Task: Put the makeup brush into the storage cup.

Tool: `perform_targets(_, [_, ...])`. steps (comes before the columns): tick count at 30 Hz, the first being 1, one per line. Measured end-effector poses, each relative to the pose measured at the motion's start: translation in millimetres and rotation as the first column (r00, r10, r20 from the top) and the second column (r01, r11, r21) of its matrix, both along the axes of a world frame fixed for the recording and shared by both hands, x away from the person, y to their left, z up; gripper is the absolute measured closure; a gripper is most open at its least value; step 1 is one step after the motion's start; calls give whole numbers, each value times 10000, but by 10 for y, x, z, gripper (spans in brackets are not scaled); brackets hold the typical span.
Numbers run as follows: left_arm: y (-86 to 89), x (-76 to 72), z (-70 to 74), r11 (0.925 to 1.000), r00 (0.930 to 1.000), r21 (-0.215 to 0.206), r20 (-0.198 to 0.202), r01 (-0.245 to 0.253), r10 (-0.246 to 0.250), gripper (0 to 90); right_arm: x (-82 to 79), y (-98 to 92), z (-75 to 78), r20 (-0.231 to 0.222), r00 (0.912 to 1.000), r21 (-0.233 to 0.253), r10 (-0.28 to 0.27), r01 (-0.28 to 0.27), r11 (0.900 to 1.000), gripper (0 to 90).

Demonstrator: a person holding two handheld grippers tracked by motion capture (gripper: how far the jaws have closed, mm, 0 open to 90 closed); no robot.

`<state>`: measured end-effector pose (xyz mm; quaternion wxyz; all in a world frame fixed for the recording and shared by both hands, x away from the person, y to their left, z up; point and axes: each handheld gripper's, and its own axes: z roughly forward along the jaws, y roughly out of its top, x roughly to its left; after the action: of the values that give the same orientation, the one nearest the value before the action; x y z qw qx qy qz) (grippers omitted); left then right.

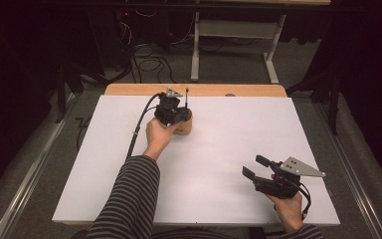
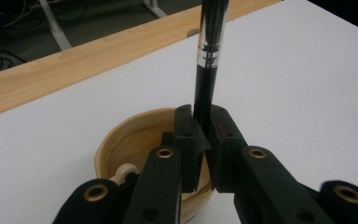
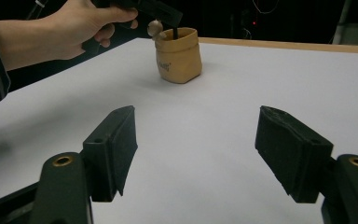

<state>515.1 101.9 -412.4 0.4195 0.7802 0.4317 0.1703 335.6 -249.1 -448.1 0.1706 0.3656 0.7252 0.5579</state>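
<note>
Holding black pen (image 2: 208, 70) upright over tan pouch (image 2: 135, 135), left gripper (image 2: 204, 140) clenched on it; right gripper (image 3: 196, 154) released, idle; next likely: lower or lift pen straight

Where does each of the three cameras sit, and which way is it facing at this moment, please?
High view: above the person's side, looking forward and down on the white table; striped sleeve, both hands and the right gripper show.
Left gripper view: on the left gripper, looking along its jaws, closed on an upright black brush handle over the tan pouch.
Right gripper view: on the right gripper, jaws apart, facing across the table.
Shared: the right gripper view and high view both show the pouch under the left hand.
</note>
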Motion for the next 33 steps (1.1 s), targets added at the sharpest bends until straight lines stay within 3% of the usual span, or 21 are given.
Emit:
perform_targets(9, [5, -30, 24, 9999, 10000, 115, -42, 12, -12, 613, 2, 1, 1, 33, 10000, 30, 64, -64, 10000, 306])
perform_targets(28, [92, -291, 250, 9974, 9969, 274, 404, 662, -673, 465, 3, 14, 2, 139, 9999, -131, 15, -13, 9999, 307])
perform_targets(33, [158, -385, 327, 9968, 9947, 29, 651, 797, -798, 450, 3, 9, 3, 135, 9999, -137, -18, 20, 9999, 307])
